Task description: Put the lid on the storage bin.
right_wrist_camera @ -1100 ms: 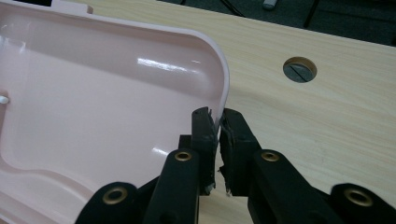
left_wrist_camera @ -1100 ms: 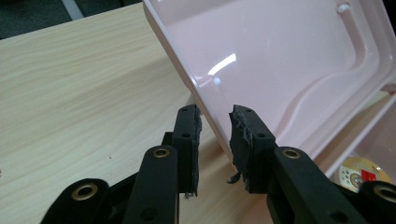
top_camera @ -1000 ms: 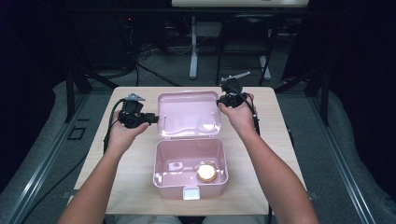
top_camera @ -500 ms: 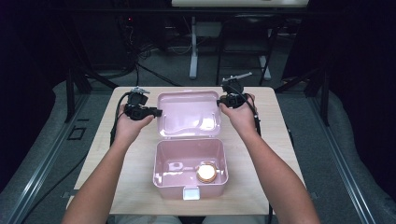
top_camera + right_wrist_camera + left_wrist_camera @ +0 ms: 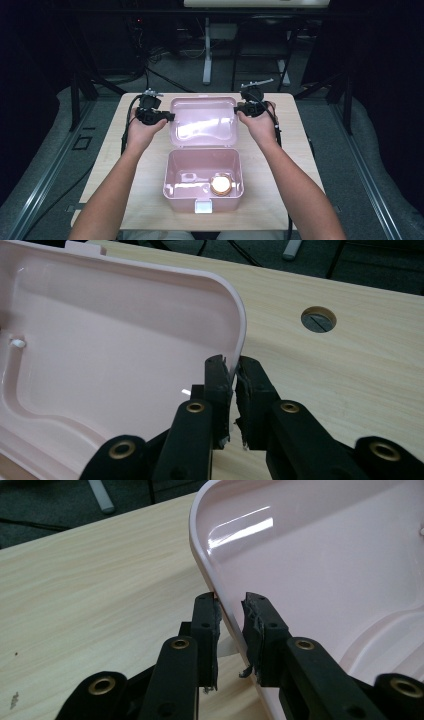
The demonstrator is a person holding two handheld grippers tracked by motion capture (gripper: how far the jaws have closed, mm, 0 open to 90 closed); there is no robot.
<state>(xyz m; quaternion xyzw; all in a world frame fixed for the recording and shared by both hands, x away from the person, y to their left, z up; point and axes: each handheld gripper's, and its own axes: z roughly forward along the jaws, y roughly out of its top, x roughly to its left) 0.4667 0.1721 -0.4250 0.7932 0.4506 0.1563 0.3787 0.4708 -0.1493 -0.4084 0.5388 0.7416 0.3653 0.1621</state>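
A pink plastic box (image 5: 202, 151) stands open on the table, its lid (image 5: 202, 122) folded back flat behind it. A round golden thing (image 5: 221, 184) lies in the box's near right corner. My left gripper (image 5: 170, 117) is at the lid's left edge. In the left gripper view the jaws (image 5: 230, 605) straddle the lid's rim (image 5: 325, 555) and have just been closing, with a small gap still at one pad. My right gripper (image 5: 237, 109) is at the lid's right edge, and its pads (image 5: 232, 365) pinch the thin rim (image 5: 115, 340).
The light wooden table (image 5: 300, 150) has bare strips left and right of the box. A round hole (image 5: 318, 319) sits in the tabletop beyond the right gripper. A white latch (image 5: 202, 206) hangs at the box's front. Dark floor, cables and stand legs surround the table.
My left hand has moved right and slightly away, bringing its jaws onto the lid's left edge. The right hand and the box have stayed put.
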